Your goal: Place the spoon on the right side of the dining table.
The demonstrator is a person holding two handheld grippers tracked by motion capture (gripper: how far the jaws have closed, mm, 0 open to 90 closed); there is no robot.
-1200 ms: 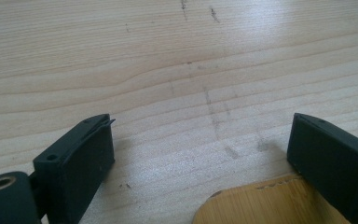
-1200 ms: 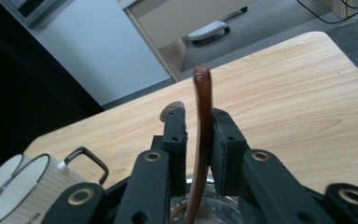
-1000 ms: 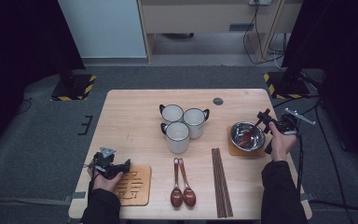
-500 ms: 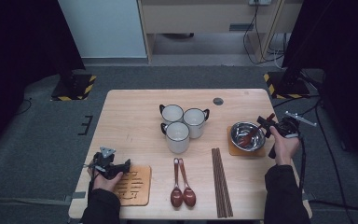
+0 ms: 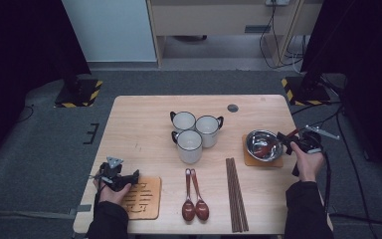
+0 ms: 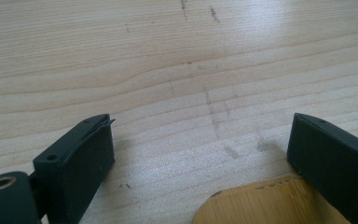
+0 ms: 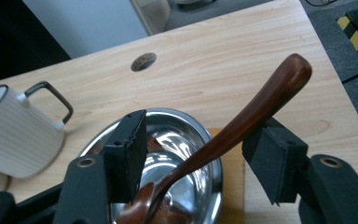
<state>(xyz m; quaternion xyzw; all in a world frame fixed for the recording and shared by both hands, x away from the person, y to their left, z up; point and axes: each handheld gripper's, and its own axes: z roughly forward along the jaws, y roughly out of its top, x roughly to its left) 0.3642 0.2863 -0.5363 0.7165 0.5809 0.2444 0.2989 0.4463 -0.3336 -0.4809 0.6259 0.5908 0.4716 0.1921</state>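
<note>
While my right hand-held gripper [image 5: 289, 144] hovers at the right edge of the bench [image 5: 144, 124], its jaws have just been opening, and the wooden spoon [image 7: 223, 140] stands between them with a gap on either side, so it is released. That spoon rests with its bowl down inside the steel bowl [image 5: 263, 145], and its handle leans up and out toward the right, past the rim. From the right gripper view I judge the handle to be clear of both pads, though the far pad sits close behind it and I cannot be wholly sure. The steel bowl sits on a small mat [image 5: 251, 160] at the right side. My left hand-held gripper [image 5: 129, 178] rests low at the near left corner, jaws spread and nothing between them, just beside a bamboo coaster [image 5: 144, 199]. Three white mugs [image 5: 197, 132] cluster in the middle of the bench. Nearer to me lie two more spoons [image 5: 195, 196] side by side, and right of them a set of chopsticks [image 5: 236, 194].
</note>
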